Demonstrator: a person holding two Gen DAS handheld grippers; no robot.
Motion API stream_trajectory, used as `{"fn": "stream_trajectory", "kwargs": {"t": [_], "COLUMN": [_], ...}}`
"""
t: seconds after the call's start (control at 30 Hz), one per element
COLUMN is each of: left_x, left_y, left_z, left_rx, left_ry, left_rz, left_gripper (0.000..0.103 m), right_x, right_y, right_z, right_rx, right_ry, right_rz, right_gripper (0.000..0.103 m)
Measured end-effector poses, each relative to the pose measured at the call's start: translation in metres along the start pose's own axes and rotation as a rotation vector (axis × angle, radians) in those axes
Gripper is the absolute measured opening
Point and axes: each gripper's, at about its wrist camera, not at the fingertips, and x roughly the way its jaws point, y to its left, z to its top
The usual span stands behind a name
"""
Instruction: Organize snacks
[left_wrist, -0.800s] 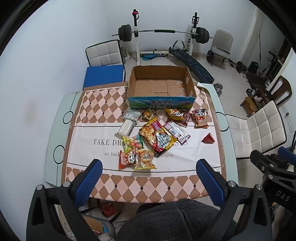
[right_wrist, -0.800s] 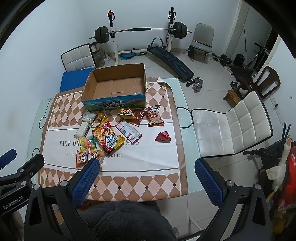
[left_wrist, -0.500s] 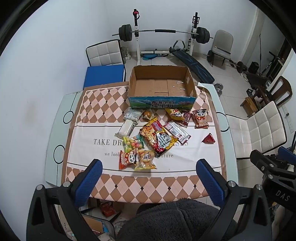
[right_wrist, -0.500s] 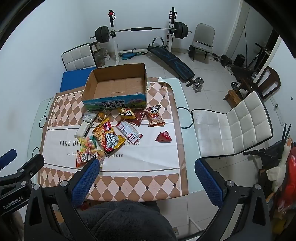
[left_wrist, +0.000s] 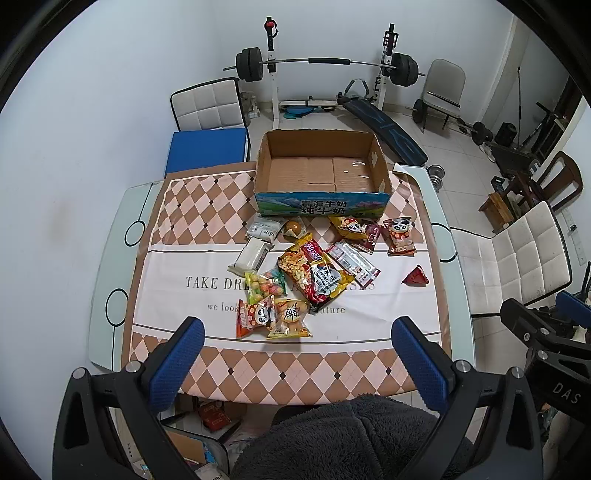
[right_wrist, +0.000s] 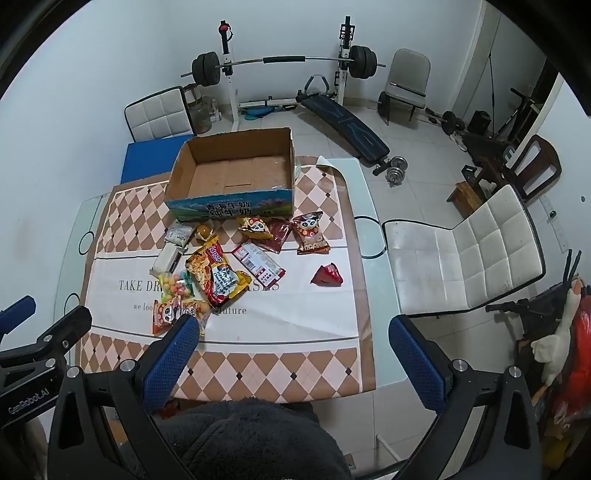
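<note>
Presently logged: one cardboard box, open-topped and empty, standing at the far end of a table laid with a diamond-patterned cloth; the box's long axis runs side to side, its printed blue face toward the cameras. Snacks lie loose on the cloth just in front of the box, none inside it. Item: large noodle packet, long axis slanting from far left to near right, partly overlapping its neighbours. Item: flat red-and-white bar packet, just right of it, slanting the same way. Item: two panda-printed bags, a yellow panda bag and a red panda bag, close to the box front, with a dark red pouch between them. Item: small red triangular packet, lying apart toward the right edge. Item: two white wrapped packs at the left of the group, the nearer one angled. Item: bag of coloured sweets; orange panda packet and yellow bun packet nearest the cameras. Left gripper: fingers spread wide, nothing between them, held above the near table edge. Right gripper: likewise spread wide and empty. Background: barbell rack, white padded chairs.
</note>
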Motion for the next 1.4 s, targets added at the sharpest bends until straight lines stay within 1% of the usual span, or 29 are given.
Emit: {"fn": "stream_trajectory", "kwargs": {"t": [1.4], "left_x": [-0.0002], "left_y": [-0.0006], "left_z": [0.0], "left_rx": [-0.002], "left_ry": [0.008], "left_rz": [-0.005], "left_gripper": [0.103], "right_x": [0.0017], "right_y": [0.0037], "right_z": [0.0045], "right_rx": [0.0], "right_ry": [-0.004], "right_rz": [0.0], "right_gripper": [0.103]}}
